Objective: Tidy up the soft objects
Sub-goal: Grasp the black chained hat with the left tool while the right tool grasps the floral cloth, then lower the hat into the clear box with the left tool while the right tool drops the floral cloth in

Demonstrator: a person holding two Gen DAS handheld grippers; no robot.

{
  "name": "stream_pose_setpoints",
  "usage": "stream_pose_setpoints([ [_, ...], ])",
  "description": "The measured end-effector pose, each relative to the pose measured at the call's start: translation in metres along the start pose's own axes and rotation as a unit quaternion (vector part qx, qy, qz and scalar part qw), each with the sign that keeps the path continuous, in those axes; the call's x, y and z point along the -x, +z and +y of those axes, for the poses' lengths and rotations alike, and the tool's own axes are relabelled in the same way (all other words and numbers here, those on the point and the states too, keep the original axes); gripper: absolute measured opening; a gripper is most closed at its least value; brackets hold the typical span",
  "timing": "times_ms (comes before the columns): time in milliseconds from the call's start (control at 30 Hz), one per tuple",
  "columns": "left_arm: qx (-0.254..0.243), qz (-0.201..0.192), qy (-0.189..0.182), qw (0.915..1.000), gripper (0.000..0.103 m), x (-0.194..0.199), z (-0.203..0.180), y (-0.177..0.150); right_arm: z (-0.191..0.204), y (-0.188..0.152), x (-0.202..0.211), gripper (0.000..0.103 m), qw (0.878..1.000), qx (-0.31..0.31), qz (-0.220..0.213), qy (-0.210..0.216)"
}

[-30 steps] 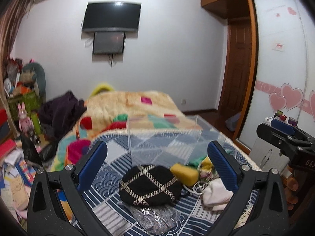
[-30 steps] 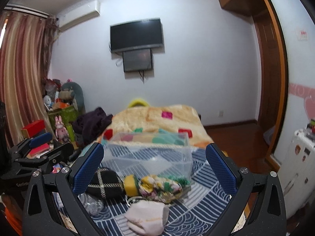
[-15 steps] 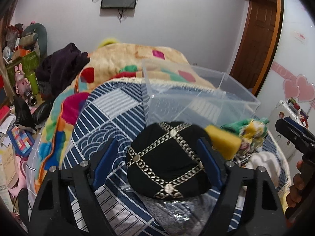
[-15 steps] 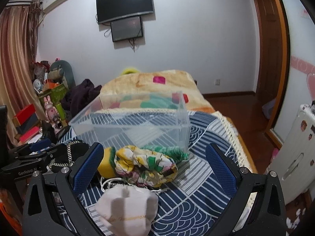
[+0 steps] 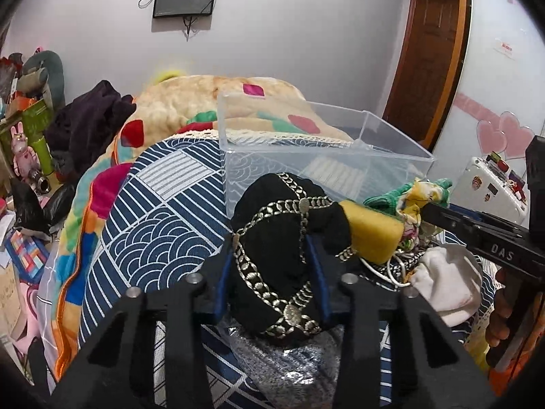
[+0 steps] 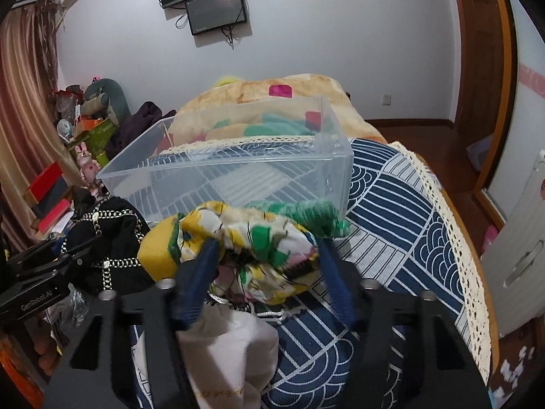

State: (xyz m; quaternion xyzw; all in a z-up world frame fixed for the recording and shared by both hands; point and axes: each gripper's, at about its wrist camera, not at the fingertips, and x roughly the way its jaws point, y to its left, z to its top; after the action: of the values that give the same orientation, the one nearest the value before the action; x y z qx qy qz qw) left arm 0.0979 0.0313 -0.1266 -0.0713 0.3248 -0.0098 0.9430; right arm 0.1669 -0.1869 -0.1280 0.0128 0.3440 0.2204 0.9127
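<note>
While the blue pads of the left gripper (image 5: 272, 272) are pressed in on either side of the black chain-trimmed cap (image 5: 289, 238), a firm pinch is being made, the soft crown bulging up between the jaws. On the other side, the right gripper (image 6: 269, 272) is seen narrowed around the yellow-and-green floral cloth bundle (image 6: 252, 238), its pads sunk into the folds, though whether the bundle is fully clamped cannot be told for certain.

Both items are lying on the blue patterned bedspread (image 5: 163, 225), just in front of the clear plastic bin (image 5: 323, 156), which is standing open-topped and appears empty. A yellow sponge (image 5: 373, 235) is wedged between cap and bundle, touching both, and a white drawstring pouch (image 6: 224, 351) is lying beneath the right gripper, its cord trailing under the bundle.

For the lift to be done well, the grips should be kept deep in the fabric, since only a fold may be caught and the rest could slip out. Each piece would best be raised straight up until the bin's near wall is cleared, so the light container is not shoved back. The chain trim and the pouch cord should be watched, as the sponge or pouch could be dragged along.
</note>
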Motion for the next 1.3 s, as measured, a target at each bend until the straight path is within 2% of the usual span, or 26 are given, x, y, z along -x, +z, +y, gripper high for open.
stream_pose_setpoints([
  [100, 0.000, -0.005, -0.005, 1.0000, 0.031, 0.006, -0.001, 0.002, -0.005, 0.001, 0.005, 0.030, 1.000, -0.007, -0.003, 0.005],
  [300, 0.002, -0.029, -0.009, 0.9995, 0.026, 0.024, -0.002, 0.009, -0.003, 0.005, 0.014, 0.019, 1.000, 0.001, -0.018, 0.005],
  [567, 0.012, -0.073, -0.012, 0.9972, 0.025, 0.053, 0.004, 0.023, 0.003, 0.019, 0.037, 0.016, 0.998, 0.009, -0.064, 0.013],
  [933, 0.012, -0.109, -0.023, 0.9937, 0.025, 0.068, 0.006, 0.056, 0.007, 0.050, 0.057, 0.016, 0.992, -0.005, -0.124, 0.021],
  [1133, 0.013, -0.125, -0.028, 0.9917, 0.025, 0.061, 0.007, 0.086, 0.011, 0.070, 0.051, 0.016, 0.990, 0.002, -0.142, 0.008],
  [1300, 0.001, -0.121, -0.026, 0.9923, 0.025, 0.041, 0.002, 0.105, 0.016, 0.085, 0.035, 0.016, 0.990, 0.008, -0.139, -0.004],
])
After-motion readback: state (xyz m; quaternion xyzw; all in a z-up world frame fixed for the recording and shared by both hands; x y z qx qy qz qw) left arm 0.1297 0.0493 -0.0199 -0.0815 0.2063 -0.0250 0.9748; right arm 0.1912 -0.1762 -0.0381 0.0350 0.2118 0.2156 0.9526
